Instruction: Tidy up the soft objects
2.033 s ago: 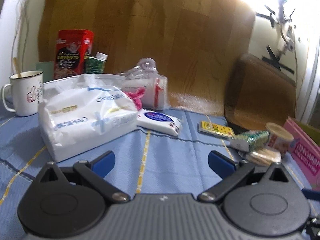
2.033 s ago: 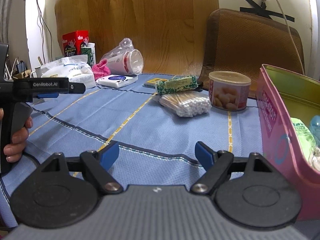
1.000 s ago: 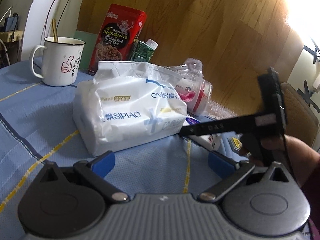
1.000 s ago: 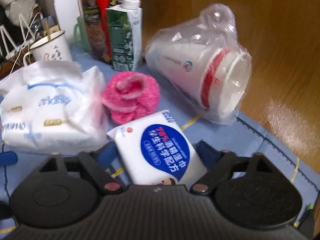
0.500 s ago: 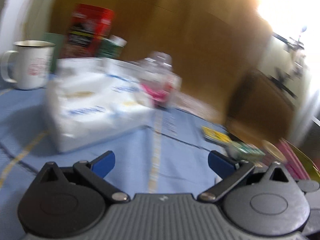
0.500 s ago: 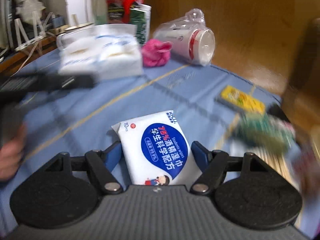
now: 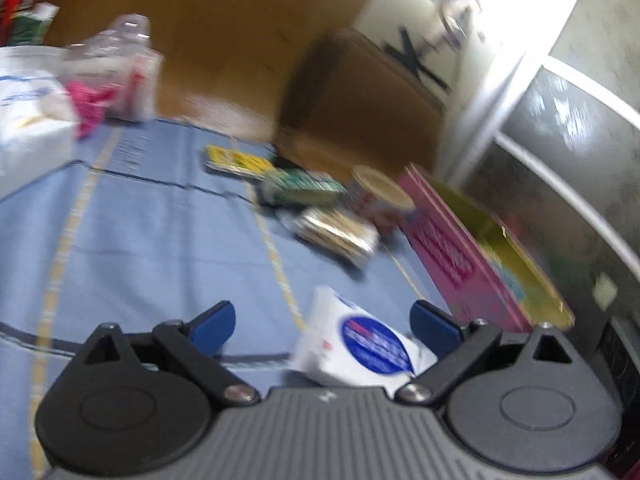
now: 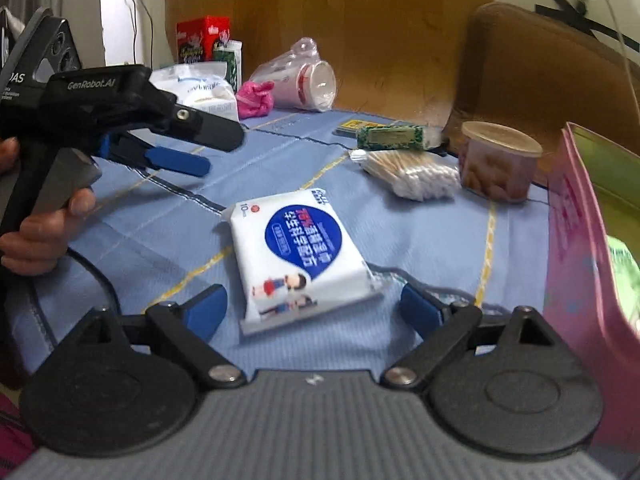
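Note:
A white wet-wipes pack [image 8: 300,256] with a blue oval label lies flat on the blue tablecloth [image 8: 420,240]. It sits just ahead of my right gripper [image 8: 314,308], whose jaws are opening, and the pads stand clear of it. My left gripper [image 7: 322,324] is held above the cloth to the left and its jaws are closing. The wipes pack [image 7: 360,348] shows low ahead of it, near its right finger and untouched. The open pink tin box [image 8: 576,240] stands at the right. A white tissue pack [image 8: 200,92] and a pink knitted piece [image 8: 256,98] lie at the back.
A bag of cotton swabs [image 8: 412,172], a lidded snack cup [image 8: 496,160], a green packet [image 8: 390,136] and a yellow card [image 8: 354,126] lie beyond the wipes. Bagged paper cups [image 8: 300,76] and a red tin [image 8: 202,38] stand at the back. A brown chair back [image 8: 540,72] rises behind the table.
My right gripper carried the wipes pack from the back of the table toward the pink box and let it drop onto the cloth. The left gripper swung right, from the tissue pack toward the box.

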Demonstrator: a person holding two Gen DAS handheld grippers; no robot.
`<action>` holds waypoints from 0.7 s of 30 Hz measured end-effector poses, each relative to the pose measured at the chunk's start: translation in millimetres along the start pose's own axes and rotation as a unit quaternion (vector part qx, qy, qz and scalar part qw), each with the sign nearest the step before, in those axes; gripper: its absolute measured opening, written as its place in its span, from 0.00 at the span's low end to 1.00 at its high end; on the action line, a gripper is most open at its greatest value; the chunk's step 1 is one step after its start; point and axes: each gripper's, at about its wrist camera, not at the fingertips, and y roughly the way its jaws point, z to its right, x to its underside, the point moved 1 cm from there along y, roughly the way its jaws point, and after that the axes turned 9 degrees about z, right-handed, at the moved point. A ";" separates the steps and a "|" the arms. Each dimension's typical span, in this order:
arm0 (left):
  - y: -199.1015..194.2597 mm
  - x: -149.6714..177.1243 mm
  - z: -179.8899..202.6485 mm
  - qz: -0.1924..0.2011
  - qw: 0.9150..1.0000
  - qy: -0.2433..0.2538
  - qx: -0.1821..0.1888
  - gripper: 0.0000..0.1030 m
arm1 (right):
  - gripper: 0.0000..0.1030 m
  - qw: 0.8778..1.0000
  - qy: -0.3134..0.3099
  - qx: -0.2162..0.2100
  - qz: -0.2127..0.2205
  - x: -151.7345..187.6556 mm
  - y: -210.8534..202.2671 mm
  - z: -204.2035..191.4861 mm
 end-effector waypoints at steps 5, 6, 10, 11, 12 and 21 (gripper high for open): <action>17.7 20.4 33.0 -0.016 0.996 0.089 -0.010 0.81 | 0.68 1.000 -0.013 -0.014 0.013 0.2 1.6 -8.1; 17.4 21.2 36.8 -0.017 0.995 0.093 -0.016 0.81 | 0.41 0.999 -0.013 -0.024 0.019 3.3 -8.3 -7.4; 6.8 5.2 44.1 -0.001 0.998 0.069 0.001 0.73 | 0.37 1.000 -0.006 -0.007 0.027 3.7 -11.1 -1.0; 3.3 -2.1 50.0 0.007 0.998 0.066 0.013 0.73 | 0.36 0.999 0.001 0.000 0.033 3.4 -14.0 2.6; 3.3 -8.5 57.1 0.013 0.997 0.067 0.022 0.73 | 0.27 0.999 0.006 0.008 0.042 2.6 -18.1 4.9; 34.7 -39.0 171.1 0.031 0.978 0.158 0.136 0.61 | 0.12 0.978 0.045 0.100 0.178 -32.6 -90.2 50.2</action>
